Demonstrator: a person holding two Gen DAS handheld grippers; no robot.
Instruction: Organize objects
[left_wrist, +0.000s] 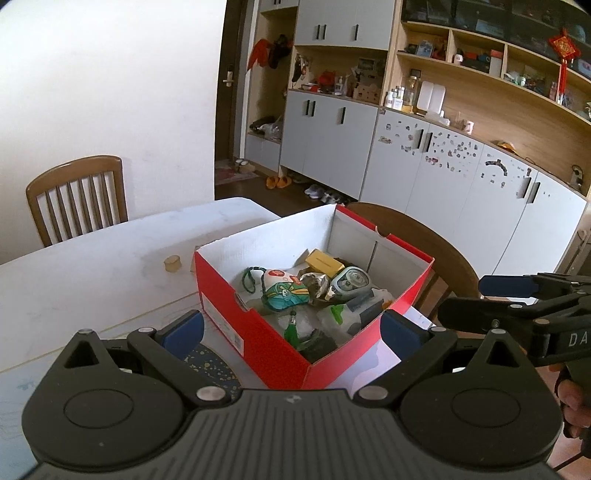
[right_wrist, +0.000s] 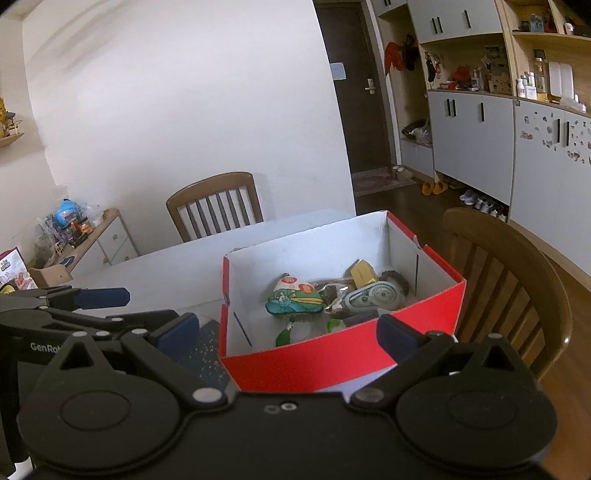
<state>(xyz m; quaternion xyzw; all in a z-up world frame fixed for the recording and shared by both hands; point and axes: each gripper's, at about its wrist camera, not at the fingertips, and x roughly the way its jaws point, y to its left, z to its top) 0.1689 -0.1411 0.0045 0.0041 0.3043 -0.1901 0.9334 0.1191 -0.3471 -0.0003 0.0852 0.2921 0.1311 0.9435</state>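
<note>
Left tongs (left_wrist: 291, 328) released, empty, spread over near corner of box (left_wrist: 255, 343). Right tongs (right_wrist: 288, 332) released, empty, spread above box's near wall. Box ahead on counter (left_wrist: 92, 273), holding pouch (left_wrist: 284, 291), tape dispenser (right_wrist: 373, 295). Bare counter left; chair (right_wrist: 509, 288) right.

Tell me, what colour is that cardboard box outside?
Red outside, white inside; the box shows best in the right wrist view.
</note>
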